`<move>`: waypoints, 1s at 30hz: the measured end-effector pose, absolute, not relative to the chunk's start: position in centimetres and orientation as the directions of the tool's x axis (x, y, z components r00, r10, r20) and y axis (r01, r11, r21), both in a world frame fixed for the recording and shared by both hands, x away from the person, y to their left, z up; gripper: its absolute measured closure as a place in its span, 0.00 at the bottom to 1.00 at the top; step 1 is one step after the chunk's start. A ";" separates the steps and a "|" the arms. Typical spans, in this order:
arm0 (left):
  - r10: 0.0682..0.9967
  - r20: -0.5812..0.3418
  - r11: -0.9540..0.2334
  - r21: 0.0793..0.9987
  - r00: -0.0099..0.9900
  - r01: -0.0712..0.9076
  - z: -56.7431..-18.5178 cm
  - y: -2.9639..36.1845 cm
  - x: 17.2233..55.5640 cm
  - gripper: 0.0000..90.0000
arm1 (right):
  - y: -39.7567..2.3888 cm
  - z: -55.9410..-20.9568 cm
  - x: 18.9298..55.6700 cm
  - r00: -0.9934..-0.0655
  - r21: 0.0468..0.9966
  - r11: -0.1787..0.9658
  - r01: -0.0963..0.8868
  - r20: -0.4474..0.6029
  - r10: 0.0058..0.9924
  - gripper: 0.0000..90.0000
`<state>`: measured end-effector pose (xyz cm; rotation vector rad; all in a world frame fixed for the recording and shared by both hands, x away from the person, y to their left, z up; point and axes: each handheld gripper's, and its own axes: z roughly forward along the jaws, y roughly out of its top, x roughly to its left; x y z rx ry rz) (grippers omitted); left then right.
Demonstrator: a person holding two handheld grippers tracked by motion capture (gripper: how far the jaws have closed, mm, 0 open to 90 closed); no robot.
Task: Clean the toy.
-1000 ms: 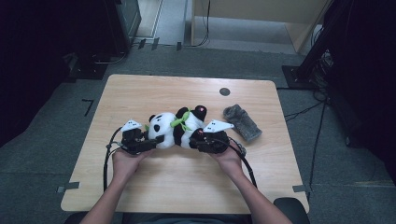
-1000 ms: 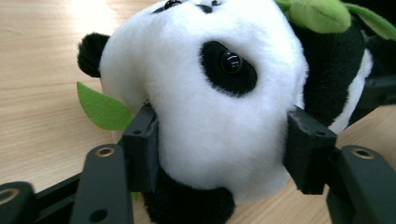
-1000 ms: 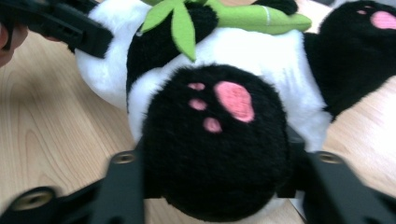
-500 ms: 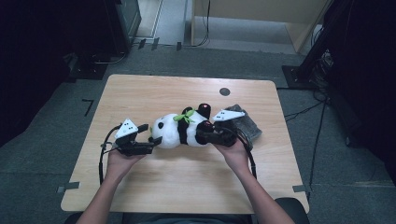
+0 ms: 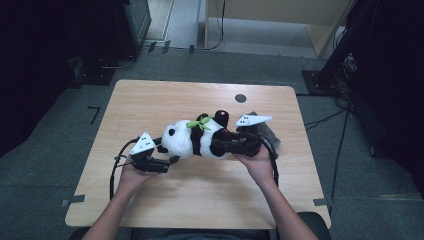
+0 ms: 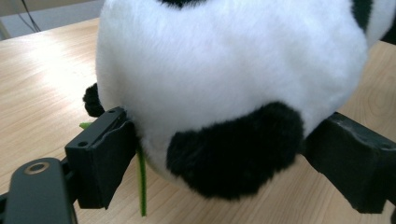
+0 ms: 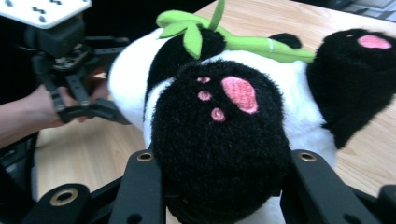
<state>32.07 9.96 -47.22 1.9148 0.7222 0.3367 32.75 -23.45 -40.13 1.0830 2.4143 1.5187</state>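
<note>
The panda plush [image 5: 192, 138] lies on its side mid-tabletop [image 5: 200, 200], head toward your left, feet toward your right, green bamboo sprig [image 5: 199, 122] on top of it. Your right claw [image 5: 235, 146] is clamped on a black foot w/ pink paw marks [image 7: 219, 140]; in the right gripper view the jaws press into the fur on both sides. Your left claw [image 5: 165, 165] sits at the head end, jaws just been opening and now wide: in the left gripper view the white head w/ black patch [image 6: 233, 154] lies between them, left pad [image 6: 100, 156] at the fur's edge, not squeezing. A grey cloth item [image 5: 267, 134] lies on the tabletop just behind your right hand [image 5: 257, 167]. Dark round spot [image 5: 240, 98] near the tabletop's far edge.
</note>
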 end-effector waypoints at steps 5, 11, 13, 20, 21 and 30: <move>0.626 -0.114 -0.274 0.894 0.772 0.354 -47.1 9.8 32.2 0.33 | -23.6 -40.3 33.1 -0.744 0.804 0.247 0.541 0.321 0.586 0.71; 0.650 -0.149 -0.284 0.862 0.745 0.421 -47.1 9.7 32.4 0.62 | -23.0 -40.7 32.9 -0.754 0.803 0.304 0.513 0.251 0.607 0.68; 0.646 -0.155 -0.292 0.855 0.748 0.429 -46.8 9.9 32.3 0.66 | -23.2 -41.0 33.2 -0.754 0.805 0.303 0.509 0.248 0.608 0.65; 0.623 -0.234 -0.272 0.830 0.746 0.487 -46.2 10.7 32.7 0.73 | -23.9 -41.7 33.2 -0.806 0.875 0.319 0.364 0.124 0.579 0.40; 0.628 -0.231 -0.274 0.828 0.743 0.489 -46.0 10.9 32.7 0.73 | -23.9 -41.8 33.2 -0.806 0.880 0.315 0.355 0.118 0.580 0.38; 0.635 -0.308 -0.175 0.836 0.709 0.520 -43.7 12.8 32.8 0.72 | -24.8 -42.4 33.2 -0.822 0.890 0.286 0.356 0.152 0.549 0.16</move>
